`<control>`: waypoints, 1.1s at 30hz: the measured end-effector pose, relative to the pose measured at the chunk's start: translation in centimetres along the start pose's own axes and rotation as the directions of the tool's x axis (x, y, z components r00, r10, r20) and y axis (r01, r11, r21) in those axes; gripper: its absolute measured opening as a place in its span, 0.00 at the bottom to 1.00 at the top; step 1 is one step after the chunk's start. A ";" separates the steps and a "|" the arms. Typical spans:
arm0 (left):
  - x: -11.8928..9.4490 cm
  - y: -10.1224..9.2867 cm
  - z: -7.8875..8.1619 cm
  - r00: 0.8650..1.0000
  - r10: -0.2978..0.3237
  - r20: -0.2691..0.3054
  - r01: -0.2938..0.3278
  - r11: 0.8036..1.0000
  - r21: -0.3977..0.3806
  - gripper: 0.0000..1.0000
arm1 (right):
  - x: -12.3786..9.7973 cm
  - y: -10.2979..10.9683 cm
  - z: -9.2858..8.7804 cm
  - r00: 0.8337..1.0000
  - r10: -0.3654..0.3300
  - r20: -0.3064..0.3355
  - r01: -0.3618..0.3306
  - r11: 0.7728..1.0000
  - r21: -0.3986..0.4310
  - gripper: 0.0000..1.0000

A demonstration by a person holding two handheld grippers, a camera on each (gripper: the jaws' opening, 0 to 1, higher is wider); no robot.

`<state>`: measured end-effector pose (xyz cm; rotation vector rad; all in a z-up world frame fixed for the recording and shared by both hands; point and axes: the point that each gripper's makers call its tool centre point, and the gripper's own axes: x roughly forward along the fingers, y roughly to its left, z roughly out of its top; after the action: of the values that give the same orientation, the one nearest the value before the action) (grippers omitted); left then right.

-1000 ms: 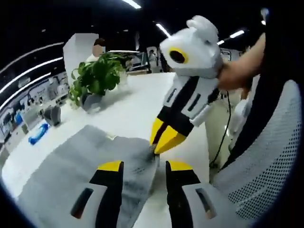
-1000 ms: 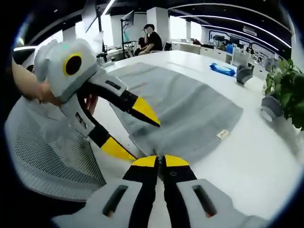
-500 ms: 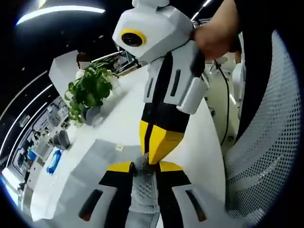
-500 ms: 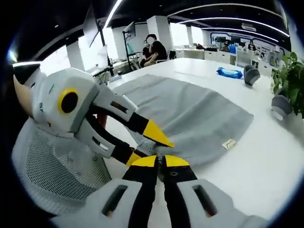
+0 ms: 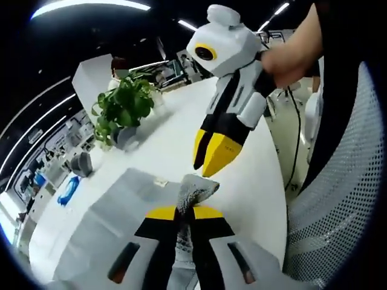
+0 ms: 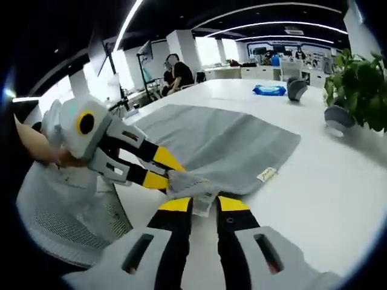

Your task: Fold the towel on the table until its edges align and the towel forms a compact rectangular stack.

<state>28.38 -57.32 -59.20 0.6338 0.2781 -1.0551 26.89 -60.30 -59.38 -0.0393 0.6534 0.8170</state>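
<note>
Towel — grey, flat, 1 corner pinched by left tongs.

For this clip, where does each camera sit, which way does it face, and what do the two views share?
Left gripper view: rides the left gripper, facing across the table toward the plant; its jaws pinch the towel corner; a hand holds the right gripper.
Right gripper view: rides the right gripper, facing along the towel; the left gripper enters from the left.
Shared: towel, plant, table, blue object.
</note>
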 end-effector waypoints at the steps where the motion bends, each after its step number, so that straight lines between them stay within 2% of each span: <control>1: -0.1 0.1 0.0 1.000 0.002 0.001 -0.002 1.000 -0.005 0.07 | 0.1 0.3 0.0 1.000 0.009 -0.001 -0.009 1.000 -0.016 0.13; 2: -0.1 0.1 0.0 1.000 0.001 0.001 -0.001 1.000 -0.021 0.07 | 0.3 0.1 0.2 1.000 -0.021 -0.009 0.020 0.992 -0.127 0.13; 3: -0.2 0.1 -0.1 1.000 -0.001 -0.001 0.001 0.999 -0.042 0.07 | 0.2 -0.2 0.4 0.998 -0.063 -0.020 0.057 0.972 -0.229 0.13; 4: -0.2 0.1 -0.1 1.000 -0.002 -0.001 0.002 0.998 -0.058 0.07 | 0.2 -0.5 0.6 0.994 -0.107 -0.030 0.090 0.934 -0.345 0.15; 5: -0.3 0.2 -0.2 1.000 -0.003 0.000 0.002 0.997 -0.081 0.07 | 0.3 -0.3 1.3 0.992 -0.127 -0.022 0.099 0.858 -0.504 0.15; 6: -0.3 0.3 -0.2 1.000 -0.001 0.001 0.001 0.995 -0.098 0.07 | 0.5 0.3 1.5 0.993 -0.109 -0.034 0.066 0.791 -0.608 0.12; 7: -0.4 0.5 -0.2 1.000 0.007 0.010 -0.005 0.992 -0.126 0.07 | 0.7 0.7 1.5 0.991 -0.116 -0.072 0.037 0.733 -0.679 0.09; 8: -0.4 0.6 -0.1 1.000 0.008 0.015 -0.005 0.989 -0.149 0.07 | 0.9 0.9 1.7 0.991 -0.117 -0.067 0.039 0.727 -0.686 0.07; 9: -0.4 0.6 -0.2 1.000 0.007 0.018 -0.004 0.984 -0.180 0.07 | 1.2 1.6 2.3 0.996 -0.075 -0.054 0.016 0.713 -0.701 0.04; 11: -0.5 1.0 -0.4 1.000 0.014 0.023 -0.009 0.975 -0.221 0.08 | 1.6 1.8 2.4 0.996 -0.057 -0.074 -0.009 0.730 -0.683 0.01; 12: -0.6 1.2 -0.5 0.999 0.020 0.027 -0.012 0.965 -0.263 0.08 | 1.7 1.7 2.7 0.995 -0.066 -0.070 0.000 0.728 -0.686 0.02; 14: -0.7 1.4 -0.7 0.999 0.016 0.036 -0.004 0.949 -0.314 0.08 | 2.0 1.4 3.2 0.996 -0.071 -0.051 0.014 0.708 -0.706 0.02; 15: -0.7 1.4 -0.7 0.999 0.009 0.044 0.007 0.938 -0.347 0.08 | 2.0 1.4 3.4 0.996 -0.066 -0.055 0.008 0.712 -0.703 0.00; 17: -0.7 1.4 -1.0 0.999 -0.011 0.041 0.025 0.928 -0.373 0.08 | 2.1 1.6 3.6 0.997 -0.046 -0.061 -0.010 0.715 -0.699 0.00; 19: -0.5 1.3 -1.3 0.999 -0.016 0.033 0.027 0.929 -0.369 0.12 | 2.2 1.4 3.8 0.997 -0.036 -0.065 -0.020 0.716 -0.697 0.00; 20: -0.5 1.3 -1.5 1.000 -0.006 0.019 0.012 0.938 -0.347 0.19 | 2.5 1.2 3.7 0.997 -0.027 -0.074 -0.032 0.724 -0.689 0.00; 21: -0.6 1.6 -1.6 1.000 0.013 0.012 -0.009 0.953 -0.302 0.24 | 2.6 1.0 3.7 0.996 -0.028 -0.083 -0.036 0.730 -0.683 0.00; 22: -0.7 2.1 -1.4 0.999 0.050 0.004 -0.048 0.973 -0.226 0.28 | 2.8 0.5 3.5 0.994 -0.046 -0.102 -0.036 0.733 -0.679 0.00; 23: -1.0 2.5 -1.0 0.996 0.085 0.003 -0.084 0.984 -0.159 0.31 | 3.0 0.1 3.4 0.992 -0.051 -0.118 -0.044 0.727 -0.686 0.00; 25: -1.5 3.0 -0.2 0.993 0.119 0.019 -0.117 0.989 -0.086 0.28 | 3.2 -0.1 3.4 0.991 -0.039 -0.130 -0.060 0.730 -0.680 0.00; 27: -1.9 3.1 0.4 0.992 0.120 0.044 -0.115 0.988 -0.102 0.22 | 3.5 0.3 3.5 0.990 -0.011 -0.142 -0.089 0.731 -0.677 0.00; 28: -2.0 3.4 0.7 0.990 0.128 0.052 -0.122 0.986 -0.112 0.22 | 3.7 0.5 3.6 0.988 -0.006 -0.152 -0.101 0.723 -0.683 0.00; 30: -2.1 3.7 0.8 0.989 0.135 0.055 -0.128 0.984 -0.123 0.21 | 4.0 0.6 3.7 0.986 -0.004 -0.166 -0.115 0.703 -0.702 0.00; 33: -2.1 3.8 0.5 0.990 0.134 0.047 -0.126 0.981 -0.145 0.17 | 4.6 0.5 4.2 0.985 -0.001 -0.171 -0.122 0.696 -0.707 0.00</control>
<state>30.66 -54.79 -56.40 0.4873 0.2562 -0.9172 31.03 -55.79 -58.46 -0.8180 0.4461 1.1065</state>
